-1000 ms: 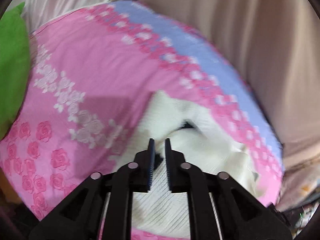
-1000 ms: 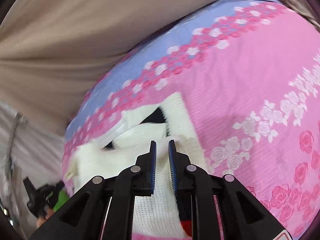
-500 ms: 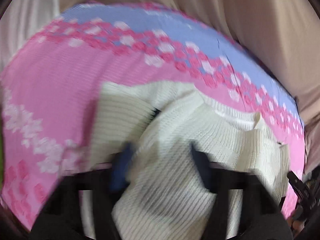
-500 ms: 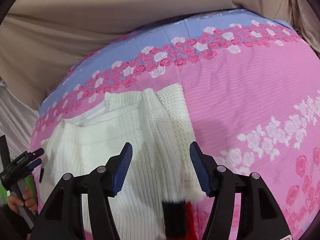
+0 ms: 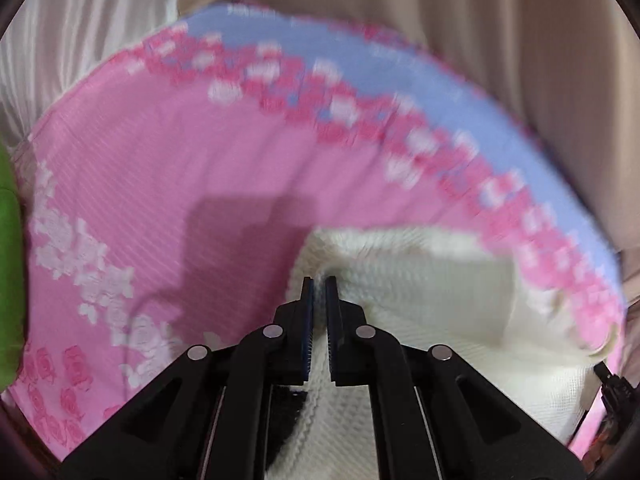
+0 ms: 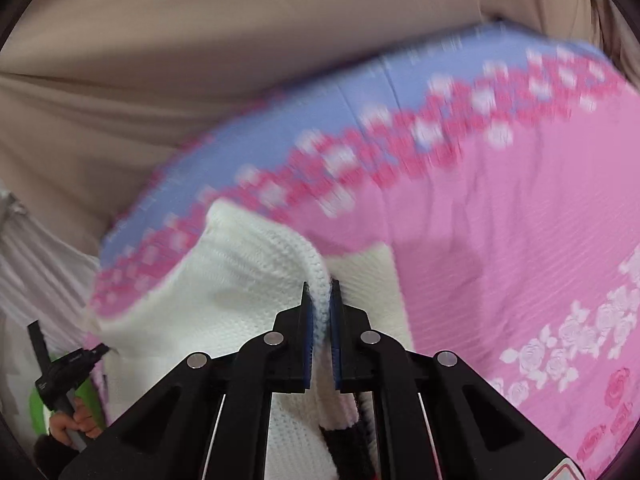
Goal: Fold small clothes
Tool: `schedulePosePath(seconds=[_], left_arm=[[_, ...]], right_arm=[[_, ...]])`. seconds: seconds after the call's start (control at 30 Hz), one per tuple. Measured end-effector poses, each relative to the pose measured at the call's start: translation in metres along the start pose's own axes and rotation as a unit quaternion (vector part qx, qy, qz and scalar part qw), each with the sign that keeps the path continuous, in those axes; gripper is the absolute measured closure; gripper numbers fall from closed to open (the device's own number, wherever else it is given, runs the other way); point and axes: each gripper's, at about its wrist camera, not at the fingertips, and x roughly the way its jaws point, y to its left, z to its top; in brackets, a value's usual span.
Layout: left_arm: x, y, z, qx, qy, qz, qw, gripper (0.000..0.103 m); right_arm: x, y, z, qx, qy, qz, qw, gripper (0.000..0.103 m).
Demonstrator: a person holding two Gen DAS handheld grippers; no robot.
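A small white knitted garment (image 5: 432,292) lies on a pink floral bedsheet (image 5: 160,168). In the left wrist view my left gripper (image 5: 319,280) is shut on the garment's left edge, with knit pinched between its blue pads. In the right wrist view my right gripper (image 6: 319,286) is shut on the ribbed right edge of the same white garment (image 6: 232,292), which rises in a fold between the pads. A dark part of the garment shows below each gripper. Both views are blurred by motion.
The sheet has a blue band with pink roses (image 5: 400,68) along its far edge, against beige curtain fabric (image 6: 200,40). A green cushion (image 5: 8,280) lies at the left. The left gripper and hand (image 6: 68,384) show at the lower left of the right wrist view.
Half a second ago both grippers were open over the flat garment. Both have closed on its edges and the fabric between them now stands up in folds.
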Motion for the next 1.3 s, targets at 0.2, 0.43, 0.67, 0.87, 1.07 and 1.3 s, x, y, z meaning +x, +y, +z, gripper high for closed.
schedulePosePath(seconds=[0.2,0.43,0.67,0.87,1.07,1.3], left_arm=[[-0.011,0.000,0.008,-0.011,-0.008,-0.019,0.9997,0.098],[-0.008,0.004,0.009,-0.025,0.006,-0.025,0.9993,0.093],[-0.074,0.031,-0.055,-0.031,0.000,-0.048,0.9984,0.027],[-0.057,0.064,-0.131,-0.139,0.079,-0.053,0.9858,0.021],[-0.046,0.053,-0.118,-0.160,0.090,-0.082,0.9795,0.090],[-0.100,0.070,-0.133,-0.129,0.101,-0.084,0.9829,0.092]], right_arm=[[0.023,-0.008,-0.003,0.029,0.013,0.003,0.999,0.095],[0.027,-0.015,0.010,0.029,0.030,-0.027,0.999,0.093],[-0.058,-0.012,-0.062,-0.017,-0.011,-0.048,0.999,0.040],[-0.053,-0.045,-0.161,0.062,0.061,-0.015,0.996,0.039],[-0.031,-0.037,-0.150,0.104,0.045,0.044,0.993,0.080],[-0.099,-0.042,-0.137,0.086,0.018,0.043,0.995,0.092]])
